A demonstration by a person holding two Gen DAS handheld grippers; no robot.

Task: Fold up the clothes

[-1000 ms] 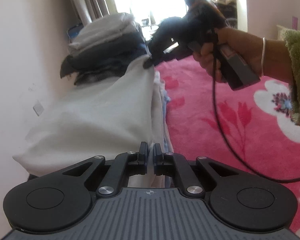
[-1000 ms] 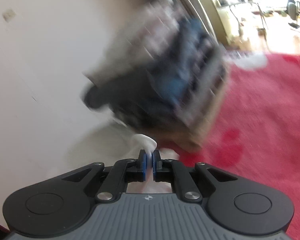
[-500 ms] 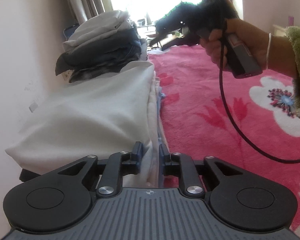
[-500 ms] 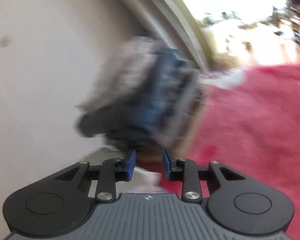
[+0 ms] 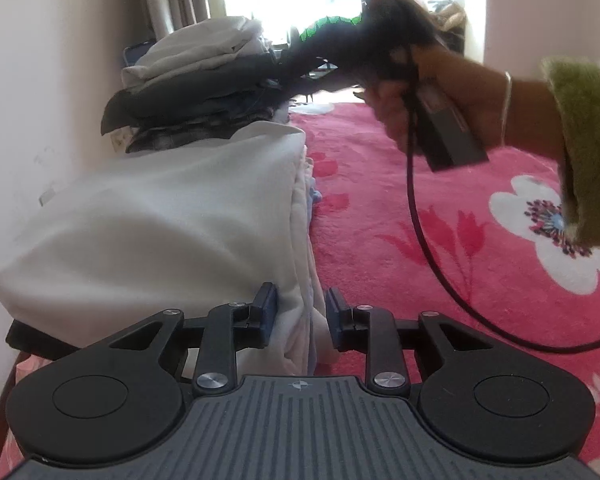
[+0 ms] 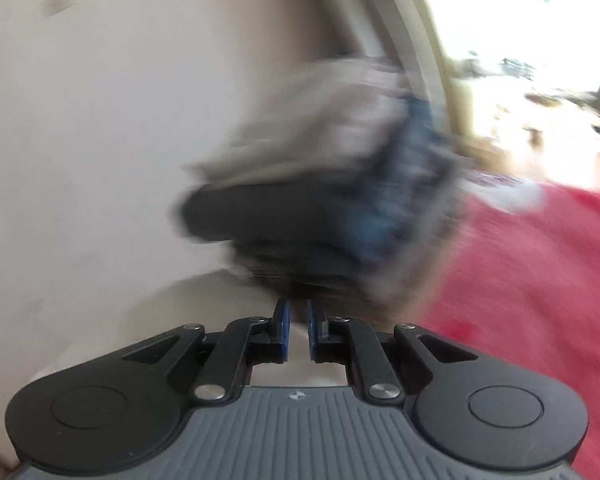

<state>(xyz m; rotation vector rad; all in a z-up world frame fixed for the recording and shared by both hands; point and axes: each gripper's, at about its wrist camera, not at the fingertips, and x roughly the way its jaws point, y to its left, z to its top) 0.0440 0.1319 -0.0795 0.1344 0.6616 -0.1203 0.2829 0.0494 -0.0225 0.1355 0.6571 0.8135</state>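
Left gripper (image 5: 301,316): jaws opening, soft white cloth (image 5: 172,232) between, unpinched; right gripper (image 6: 296,330): jaws closing on nothing; ahead, folded stack (image 6: 340,200) blurred; plush pink blanket (image 5: 440,240) alongside.

1. My left gripper (image 5: 300,312) is opening, jaws astride the white fold's (image 5: 172,232) near edge.
2. Ahead of it sits a pile (image 5: 196,80) of folded clothes.
3. Ahead and right, a hand (image 5: 440,92) holds the right gripper (image 5: 288,60) over the pink blanket (image 5: 480,240).
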